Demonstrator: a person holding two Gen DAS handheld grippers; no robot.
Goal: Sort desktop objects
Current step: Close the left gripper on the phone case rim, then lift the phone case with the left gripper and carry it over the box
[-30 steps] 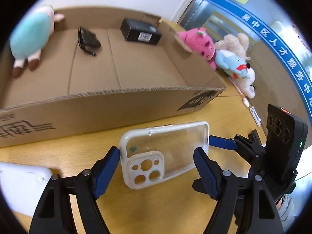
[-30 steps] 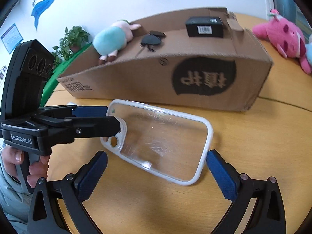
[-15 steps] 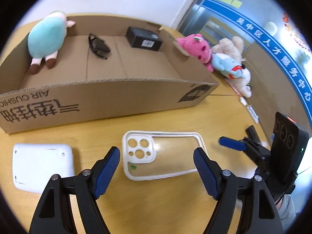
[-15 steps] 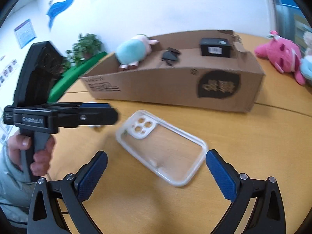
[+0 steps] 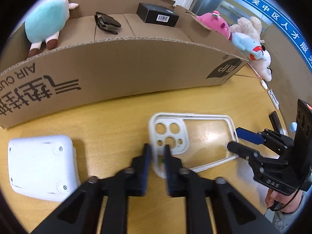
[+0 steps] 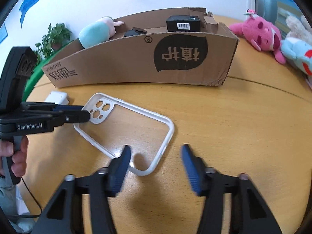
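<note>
A clear phone case with a white rim lies flat on the wooden table. My left gripper is shut on the rim at the corner by the camera holes. In the right wrist view the same gripper reaches that corner from the left. My right gripper straddles the case's opposite end. Its jaws are closing with the rim between them, and the right pad is still clear of it. In the left wrist view the right gripper sits at the case's far edge.
A long open cardboard box stands behind the case. It holds a teal plush, sunglasses and a black box. A white device lies at the left. Plush toys sit at the right.
Both grippers stood wide open earlier and have come down to the case. The left jaws have closed on its camera corner. The right jaws have narrowed around its other end.
</note>
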